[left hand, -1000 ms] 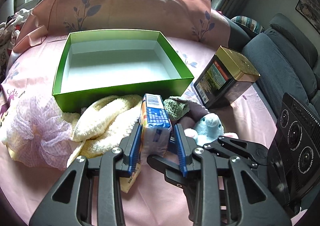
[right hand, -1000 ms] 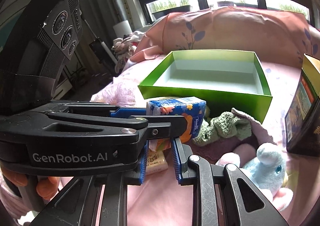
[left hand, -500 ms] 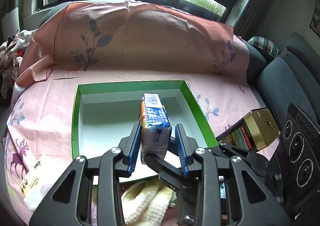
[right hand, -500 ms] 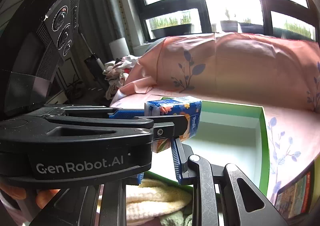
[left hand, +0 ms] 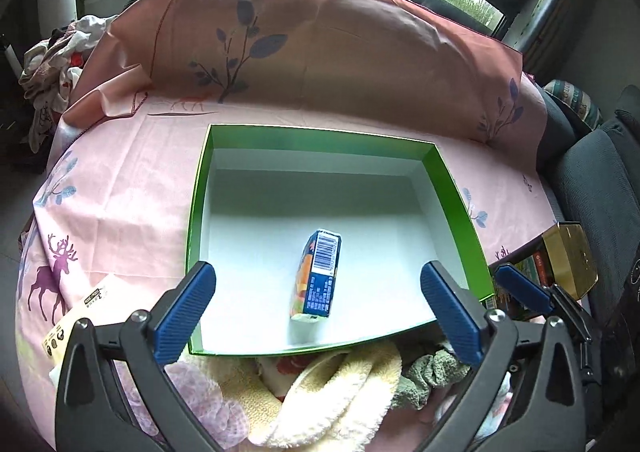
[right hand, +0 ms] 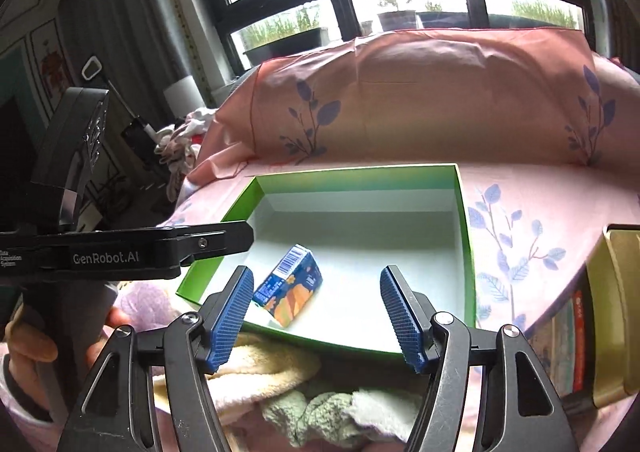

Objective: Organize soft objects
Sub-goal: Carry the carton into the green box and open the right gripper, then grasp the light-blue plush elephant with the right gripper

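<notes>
Pink cloth printed with deer and leaf sprigs covers the surface I am working over, with windows and potted plants behind. Both tools hang above the near edge of the green box (left hand: pixel 456 187). My left tool (left hand: pixel 316 316) is opening, its blue pads spread wide with nothing pressed between them; the tissue pack (left hand: pixel 318 278) lies loose on the white floor of the box, straight ahead of that tool and below it, its long axis running away from me along the line the tool points. My right tool (right hand: pixel 316 314) is opening too and holds nothing; from it the pack sits just ahead, toward its left pad, turned on a slant.

I judge the next pick comes from the pile just under both tools, outside the box: the cream towel (left hand: pixel 332 400) nearer the left tool, the grey-green cloth (right hand: pixel 316 416) nearer the right.

Readable writing: "GenRobot.AI" on the left tool's side, and a barcode on the pack. Print on the gold tin (left hand: pixel 568 268) is too small to read.
</notes>
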`<act>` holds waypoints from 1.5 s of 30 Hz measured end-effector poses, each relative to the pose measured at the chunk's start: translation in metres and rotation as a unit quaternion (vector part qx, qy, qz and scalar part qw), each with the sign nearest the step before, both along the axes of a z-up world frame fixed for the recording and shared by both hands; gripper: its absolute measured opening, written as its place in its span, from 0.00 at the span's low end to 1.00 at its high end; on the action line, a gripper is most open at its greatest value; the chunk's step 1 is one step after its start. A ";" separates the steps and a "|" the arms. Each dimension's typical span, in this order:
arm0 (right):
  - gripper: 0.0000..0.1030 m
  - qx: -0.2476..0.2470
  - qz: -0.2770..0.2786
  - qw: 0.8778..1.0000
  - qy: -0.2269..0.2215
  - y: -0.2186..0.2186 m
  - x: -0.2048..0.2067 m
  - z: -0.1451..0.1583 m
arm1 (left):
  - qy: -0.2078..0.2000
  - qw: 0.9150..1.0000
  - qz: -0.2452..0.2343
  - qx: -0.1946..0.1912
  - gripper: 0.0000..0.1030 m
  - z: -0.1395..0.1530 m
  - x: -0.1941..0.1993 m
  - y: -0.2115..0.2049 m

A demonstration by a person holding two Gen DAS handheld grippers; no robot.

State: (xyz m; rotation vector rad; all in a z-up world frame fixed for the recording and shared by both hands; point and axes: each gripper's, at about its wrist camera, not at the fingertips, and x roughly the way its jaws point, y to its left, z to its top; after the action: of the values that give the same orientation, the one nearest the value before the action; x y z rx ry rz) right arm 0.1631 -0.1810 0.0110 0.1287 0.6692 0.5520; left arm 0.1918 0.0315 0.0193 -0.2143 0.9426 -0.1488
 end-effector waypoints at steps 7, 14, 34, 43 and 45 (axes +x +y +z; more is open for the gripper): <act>0.65 -0.008 -0.010 1.000 -0.003 -0.033 -0.048 0.002 | -0.012 1.000 -0.017 0.005 0.99 0.007 -0.045 -0.011; 0.65 -0.009 -0.039 0.999 0.022 -0.063 -0.085 -0.018 | -0.010 0.998 -0.057 0.007 0.99 -0.005 -0.091 -0.043; 0.75 0.106 -0.025 0.987 0.117 -0.116 -0.109 -0.086 | 0.113 0.985 -0.092 -0.096 0.99 -0.081 -0.086 -0.124; 0.76 0.094 -0.011 0.986 0.135 -0.099 -0.097 -0.102 | 0.131 0.978 -0.114 -0.114 0.93 -0.092 -0.080 -0.130; 0.76 0.085 -0.008 0.987 0.137 -0.094 -0.097 -0.105 | 0.133 0.976 -0.124 -0.124 0.83 -0.093 -0.082 -0.132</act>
State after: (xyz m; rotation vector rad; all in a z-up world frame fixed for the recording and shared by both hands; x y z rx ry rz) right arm 0.0665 -0.2752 -0.0938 0.3744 0.8875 0.5807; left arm 0.1098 -0.1004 -0.0738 -0.3519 1.2168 -0.4786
